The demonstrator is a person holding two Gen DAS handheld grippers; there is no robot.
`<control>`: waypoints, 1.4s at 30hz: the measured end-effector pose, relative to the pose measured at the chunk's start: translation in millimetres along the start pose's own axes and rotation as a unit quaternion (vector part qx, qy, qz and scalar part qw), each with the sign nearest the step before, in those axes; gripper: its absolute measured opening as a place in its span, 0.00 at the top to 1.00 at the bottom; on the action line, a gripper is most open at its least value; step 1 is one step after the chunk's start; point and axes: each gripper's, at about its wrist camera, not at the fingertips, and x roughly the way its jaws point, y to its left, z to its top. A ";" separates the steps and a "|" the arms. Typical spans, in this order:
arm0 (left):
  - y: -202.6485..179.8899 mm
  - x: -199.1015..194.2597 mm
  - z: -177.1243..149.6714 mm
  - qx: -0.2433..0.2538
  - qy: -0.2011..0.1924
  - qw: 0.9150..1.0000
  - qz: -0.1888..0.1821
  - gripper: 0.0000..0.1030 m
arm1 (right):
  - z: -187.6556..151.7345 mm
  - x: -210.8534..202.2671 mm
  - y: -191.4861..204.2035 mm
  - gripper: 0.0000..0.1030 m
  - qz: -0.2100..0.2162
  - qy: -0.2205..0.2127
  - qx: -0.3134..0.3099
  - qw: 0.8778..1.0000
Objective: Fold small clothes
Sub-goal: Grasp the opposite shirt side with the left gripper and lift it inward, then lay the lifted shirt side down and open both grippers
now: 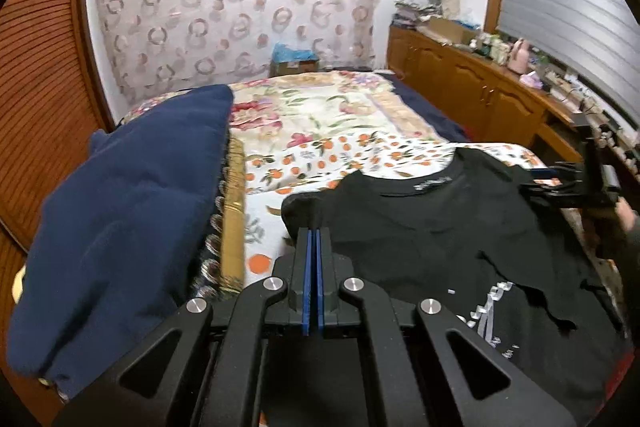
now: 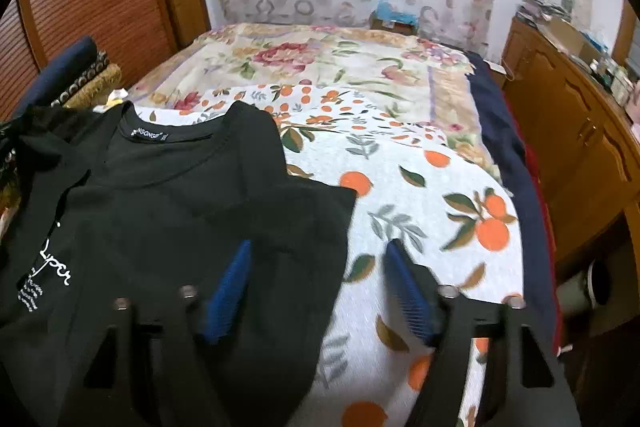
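Two grippers work one black shirt (image 1: 420, 219) spread on the orange-print sheet (image 2: 420, 195) at the near end of the bed. Furthest left, a navy bundle (image 1: 120, 219) is heaped along that side of the bed, just beside the shirt's left sleeve, so there is little free room that way.

The left gripper (image 1: 313, 239) has its blue pads pressed together at the shirt's left sleeve; the black cloth bunches up to the tips, and it seems to be pinched between them, though black on black I cannot be sure. My reading is that the first side fold is in hand: the left sleeve lifted to be carried across the body.

The right gripper (image 2: 320, 259) stands half wide with nothing between its fingers, hanging over the shirt's right sleeve, whose edge (image 2: 352, 223) runs between the two pads. The next move probably calls for that gripper to come down on the edge and nip it, so both sleeves can be laid inward.

Right of the shirt the sheet lies bare up to the bed's dark edge (image 2: 520, 187), with wooden cabinets (image 2: 580, 131) beyond a narrow gap. The clearest room is ahead, over the floral blanket (image 2: 320, 63).
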 end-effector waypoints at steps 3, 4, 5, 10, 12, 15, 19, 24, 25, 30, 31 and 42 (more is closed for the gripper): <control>-8.6 -13.9 -10.9 -0.004 -0.008 1.000 -0.018 0.97 | 0.2 -0.5 10.6 0.78 0.019 -0.009 -0.023 1.000; -11.0 -18.5 -14.5 -0.004 -0.009 1.000 -0.023 0.97 | -0.7 -3.2 13.4 0.93 0.021 -0.011 -0.024 0.999; -14.5 -24.3 -19.4 -0.003 -0.012 1.000 -0.028 0.97 | -2.1 -9.1 16.5 0.93 0.021 -0.022 -0.027 0.999; -22.7 -55.8 -37.8 0.009 -0.029 0.999 -0.024 0.97 | -19.9 -64.1 31.1 0.94 0.010 -0.097 -0.035 0.995; -20.5 -69.6 -44.6 0.007 -0.037 0.999 -0.026 0.97 | -31.5 -86.6 35.2 0.94 0.010 -0.119 -0.036 0.992; -16.5 -91.5 -59.9 0.001 -0.051 0.998 -0.029 0.97 | -53.4 -122.7 42.8 0.94 0.018 -0.144 -0.036 0.989; -11.2 -121.6 -89.4 -0.009 -0.059 0.998 -0.030 0.97 | -95.4 -160.7 49.1 0.94 0.037 -0.155 -0.030 0.987; -2.2 -152.0 -131.2 -0.035 -0.063 0.997 -0.024 0.97 | -165.8 -194.6 56.6 0.94 0.042 -0.137 -0.027 0.989; 0.7 -158.1 -139.1 -0.044 -0.064 0.997 -0.025 0.97 | -178.5 -203.5 58.2 0.94 0.045 -0.134 -0.025 0.990; 5.7 -178.7 -167.1 -0.060 -0.056 0.996 -0.029 0.97 | -224.5 -244.9 64.0 0.94 0.059 -0.105 -0.020 0.993; 7.2 -183.6 -171.6 -0.063 -0.052 0.996 -0.024 0.97 | -231.1 -253.3 64.9 0.94 0.063 -0.101 -0.020 0.993; 15.5 -191.2 -209.3 -0.053 -0.003 0.999 -0.009 0.97 | -249.4 -277.9 81.6 0.94 0.048 -0.023 -0.025 0.998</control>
